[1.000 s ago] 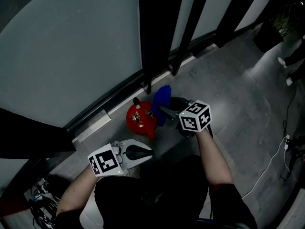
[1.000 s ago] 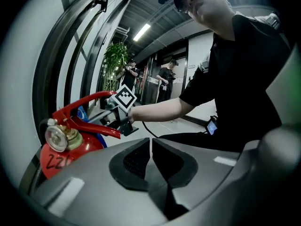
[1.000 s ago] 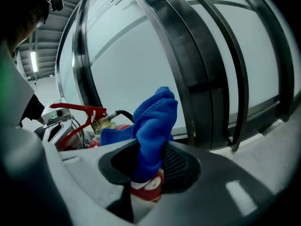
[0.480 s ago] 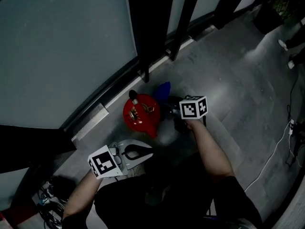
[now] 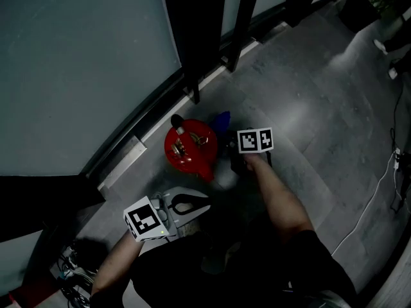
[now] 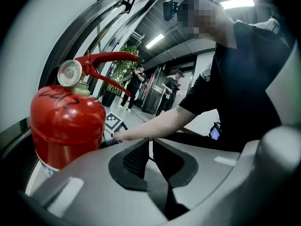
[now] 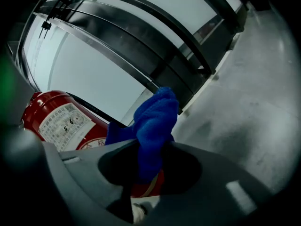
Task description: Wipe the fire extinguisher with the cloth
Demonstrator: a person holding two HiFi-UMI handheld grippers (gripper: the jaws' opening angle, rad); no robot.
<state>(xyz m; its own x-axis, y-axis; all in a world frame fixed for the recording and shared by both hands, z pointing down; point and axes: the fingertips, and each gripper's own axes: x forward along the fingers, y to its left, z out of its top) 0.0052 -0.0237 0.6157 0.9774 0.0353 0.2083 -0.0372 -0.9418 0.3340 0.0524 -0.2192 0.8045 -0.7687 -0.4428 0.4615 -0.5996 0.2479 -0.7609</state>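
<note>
- head view: red fire extinguisher (image 5: 189, 149) upright on the grey floor (image 5: 308, 108), close to a dark window frame (image 5: 192, 37).
- right gripper view: right gripper (image 7: 150, 149) clamped on the blue cloth (image 7: 155, 121), bunched above the jaws, just beside the extinguisher's labelled side.
- left gripper view: left gripper (image 6: 150, 147) drawn almost together, only a thin slit, holding nothing, near the extinguisher.
</note>
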